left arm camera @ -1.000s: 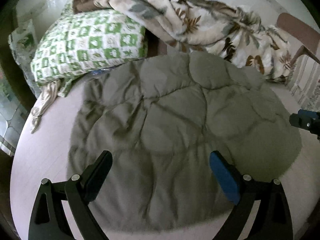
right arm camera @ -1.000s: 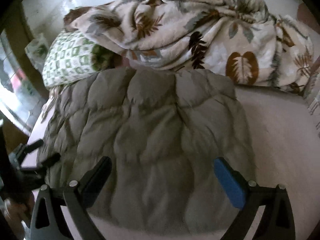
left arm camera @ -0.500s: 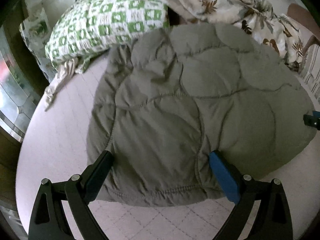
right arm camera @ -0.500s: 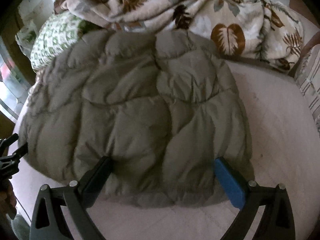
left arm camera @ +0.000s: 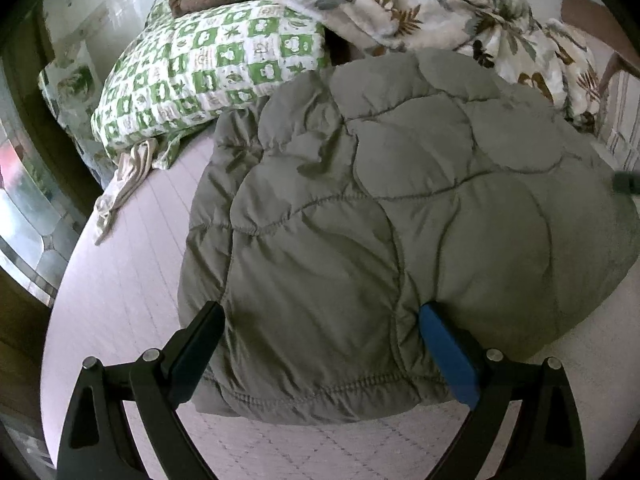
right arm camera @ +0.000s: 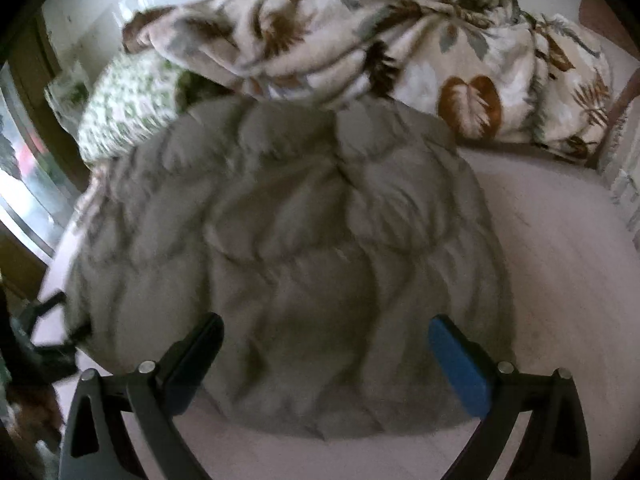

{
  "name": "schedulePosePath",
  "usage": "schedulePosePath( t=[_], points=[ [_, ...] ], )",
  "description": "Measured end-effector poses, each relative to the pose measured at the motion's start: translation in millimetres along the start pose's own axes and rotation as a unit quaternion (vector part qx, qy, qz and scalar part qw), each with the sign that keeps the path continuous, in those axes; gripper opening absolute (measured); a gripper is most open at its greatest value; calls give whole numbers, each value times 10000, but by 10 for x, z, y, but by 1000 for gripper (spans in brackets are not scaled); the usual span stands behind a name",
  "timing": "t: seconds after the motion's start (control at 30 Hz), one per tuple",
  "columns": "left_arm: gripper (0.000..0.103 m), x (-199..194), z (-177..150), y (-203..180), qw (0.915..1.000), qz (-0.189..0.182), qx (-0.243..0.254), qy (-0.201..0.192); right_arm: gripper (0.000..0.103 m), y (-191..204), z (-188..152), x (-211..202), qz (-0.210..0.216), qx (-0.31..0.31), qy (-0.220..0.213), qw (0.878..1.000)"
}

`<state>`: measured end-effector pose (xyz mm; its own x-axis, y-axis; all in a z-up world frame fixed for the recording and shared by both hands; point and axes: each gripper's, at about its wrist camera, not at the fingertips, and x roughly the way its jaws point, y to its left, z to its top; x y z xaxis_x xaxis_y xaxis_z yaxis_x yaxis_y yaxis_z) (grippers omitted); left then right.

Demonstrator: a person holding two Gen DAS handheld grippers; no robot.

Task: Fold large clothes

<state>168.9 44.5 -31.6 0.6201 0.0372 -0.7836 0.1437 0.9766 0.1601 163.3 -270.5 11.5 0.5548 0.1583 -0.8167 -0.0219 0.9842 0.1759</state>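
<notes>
A grey quilted padded garment (left arm camera: 384,216) lies folded into a thick block on the pale bed sheet (left arm camera: 120,304). In the left wrist view my left gripper (left arm camera: 320,340) stands open over its near hem, nothing held between the black and blue fingers. The right wrist view is blurred: the same garment (right arm camera: 288,264) fills the middle, and my right gripper (right arm camera: 326,352) is open above its near edge, empty. The left gripper's black fingers (right arm camera: 56,320) show at that view's far left, and a bit of the right gripper (left arm camera: 626,184) at the left view's right edge.
A green-and-white checked pillow (left arm camera: 208,76) lies beyond the garment at the left. A crumpled leaf-print blanket (right arm camera: 400,48) is heaped along the back. A window (left arm camera: 20,200) runs down the left side. Bare sheet (right arm camera: 560,264) lies right of the garment.
Both grippers pulled back from the garment half a second ago, then came closer again. The garment's near hem is now between the open fingers in both views. The garment stays put.
</notes>
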Motion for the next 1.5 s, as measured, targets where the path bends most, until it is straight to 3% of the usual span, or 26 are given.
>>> schedulePosePath(
  t=[0.07, 0.13, 0.27, 0.53, 0.63, 0.7, 1.0, 1.2, 1.3, 1.5],
  points=[
    [98, 10, -1, 8, 10000, -16, -15, 0, 103, 90, 25, 90, -39, -90, 21, 9999],
    [98, 51, 3, 32, 9999, -78, -87, 57, 103, 135, 1, 345, -176, -142, 323, 9992],
    [98, 62, -7, 35, 9999, -82, -122, 36, 103, 76, -33, 532, 11, -21, 547, 9985],
    [98, -12, 4, 62, 9999, -15, -115, 37, 103, -84, -7, 95, 3, 59, 241, 9997],
    [98, 48, 1, 76, 9997, -77, -203, 111, 103, -123, -105, 193, -285, -76, 480, 9984],
    [98, 86, -18, 77, 9995, -119, -254, 126, 103, -156, -206, 365, -246, -167, 757, 9967],
    [98, -90, -104, 109, 9997, 55, -248, 43, 103, 34, -315, 119, -319, -104, 584, 9977],
    [98, -149, -244, 228, 9992, 240, -277, 136, 103, -52, -489, -2, -450, 54, 700, 9965],
    [98, -139, -328, 332, 9984, 104, -513, 234, 103, -94, -587, 66, -413, 109, 777, 9961],
    [98, -237, -302, 605, 9953, -245, -901, 246, 103, -34, -488, -190, -427, -153, 554, 9974]
  ],
)
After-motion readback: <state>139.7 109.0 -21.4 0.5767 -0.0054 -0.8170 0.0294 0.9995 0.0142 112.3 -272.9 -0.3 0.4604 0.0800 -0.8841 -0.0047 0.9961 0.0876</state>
